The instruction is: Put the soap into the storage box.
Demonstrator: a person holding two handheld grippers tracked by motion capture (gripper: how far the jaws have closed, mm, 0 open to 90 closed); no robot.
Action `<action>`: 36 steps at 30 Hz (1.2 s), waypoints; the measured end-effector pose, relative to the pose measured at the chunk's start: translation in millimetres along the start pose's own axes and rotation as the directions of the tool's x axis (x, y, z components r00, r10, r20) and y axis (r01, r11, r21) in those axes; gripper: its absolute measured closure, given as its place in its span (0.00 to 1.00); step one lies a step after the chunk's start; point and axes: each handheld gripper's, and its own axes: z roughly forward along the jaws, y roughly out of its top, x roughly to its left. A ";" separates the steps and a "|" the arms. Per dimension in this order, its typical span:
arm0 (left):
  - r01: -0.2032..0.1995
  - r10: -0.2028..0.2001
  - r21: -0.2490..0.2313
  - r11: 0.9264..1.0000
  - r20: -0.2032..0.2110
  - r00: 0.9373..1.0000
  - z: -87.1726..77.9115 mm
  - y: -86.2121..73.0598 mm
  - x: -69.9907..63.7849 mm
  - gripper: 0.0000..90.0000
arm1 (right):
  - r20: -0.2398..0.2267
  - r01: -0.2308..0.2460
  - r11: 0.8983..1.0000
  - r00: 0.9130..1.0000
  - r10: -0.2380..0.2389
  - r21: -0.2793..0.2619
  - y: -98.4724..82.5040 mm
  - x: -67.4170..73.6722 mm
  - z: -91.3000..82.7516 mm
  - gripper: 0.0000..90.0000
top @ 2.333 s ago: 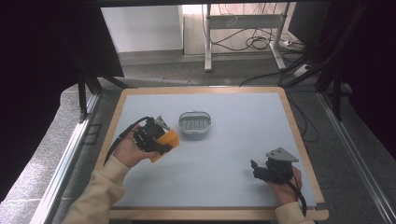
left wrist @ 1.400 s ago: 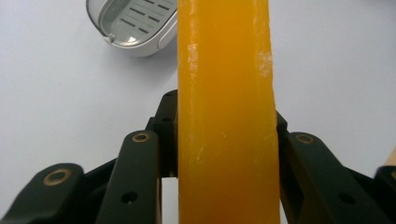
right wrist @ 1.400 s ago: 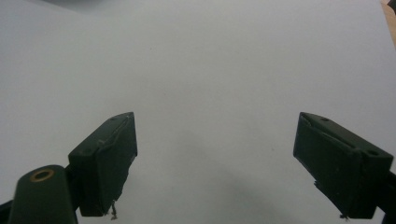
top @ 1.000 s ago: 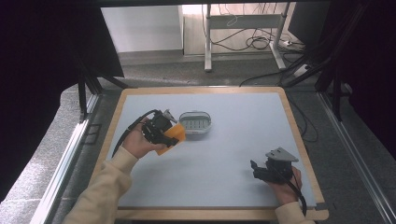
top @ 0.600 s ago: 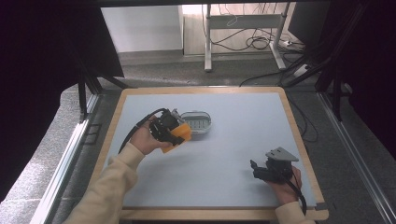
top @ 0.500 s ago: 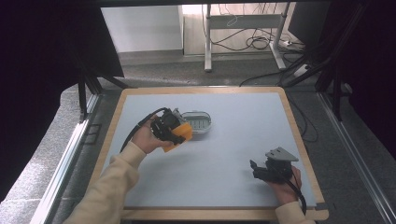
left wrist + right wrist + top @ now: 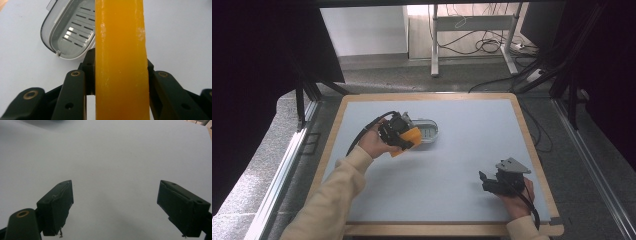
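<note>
Left claw (image 7: 410, 140) grips orange soap bar (image 7: 120, 60) just beside the grey slotted soap dish (image 7: 424, 131) at surface far-left, placement still pending; right claw (image 7: 121, 207) idle, jaws apart, near-right.

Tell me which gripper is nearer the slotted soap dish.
Left. The left gripper, shut on an orange bar, sits right beside the soap dish; the right gripper rests far off near the table's front.
</note>
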 end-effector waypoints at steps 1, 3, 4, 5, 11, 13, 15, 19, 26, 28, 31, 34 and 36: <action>-0.005 0.005 0.004 1.000 0.004 1.000 1.8 1.1 0.6 0.69 | -0.001 0.000 1.000 1.000 0.000 0.000 0.0 0.1 0.1 0.15; -0.020 0.020 0.018 1.000 0.010 1.000 5.5 3.2 1.8 0.69 | -0.003 0.001 1.000 1.000 -0.001 0.004 -0.1 -0.3 0.6 0.15; -0.026 0.025 0.022 0.999 0.007 1.000 7.4 4.1 2.0 0.69 | -0.003 0.001 1.000 1.000 -0.001 0.005 -0.3 -0.5 1.0 0.15; -0.029 0.029 0.025 0.999 0.007 1.000 9.0 4.9 2.5 0.69 | -0.005 0.001 1.000 1.000 -0.001 0.007 -0.4 -0.7 1.2 0.15; -0.038 0.038 0.019 0.999 0.014 0.999 12.6 9.2 4.4 0.69 | -0.005 0.002 1.000 1.000 -0.002 0.009 -0.9 -0.8 1.0 0.15; -0.052 0.051 0.016 0.999 0.014 0.999 13.0 12.7 4.5 0.69 | -0.005 0.006 1.000 1.000 -0.006 0.012 -0.9 -0.5 1.5 0.15; -0.064 0.063 0.020 0.998 0.020 0.998 13.4 15.3 4.8 0.69 | -0.008 0.007 1.000 1.000 -0.006 0.015 -1.0 -0.1 1.8 0.15; -0.072 0.071 0.022 0.997 0.023 0.997 13.6 19.1 6.3 0.69 | -0.009 0.010 1.000 1.000 -0.010 0.018 -1.0 0.2 2.0 0.15; -0.082 0.082 0.014 0.997 0.038 0.996 13.1 26.9 13.7 0.69 | -0.008 0.010 1.000 1.000 -0.010 0.018 -1.1 0.3 2.5 0.15; -0.080 0.079 0.004 0.997 0.041 0.996 15.1 28.6 17.4 0.69 | -0.009 0.010 1.000 1.000 -0.009 0.019 -1.0 0.2 2.3 0.15; -0.081 0.081 0.003 0.997 0.037 0.996 17.6 30.1 20.9 0.69 | -0.009 0.008 1.000 1.000 -0.008 0.019 -0.9 0.4 2.4 0.15; -0.079 0.079 0.000 0.997 0.046 0.996 18.1 31.2 22.9 0.69 | -0.010 0.012 1.000 1.000 -0.012 0.020 -0.8 1.0 2.8 0.15; -0.078 0.078 0.001 0.997 0.051 0.996 17.9 32.9 25.3 0.69 | -0.011 0.012 1.000 1.000 -0.012 0.020 -0.7 1.2 3.0 0.15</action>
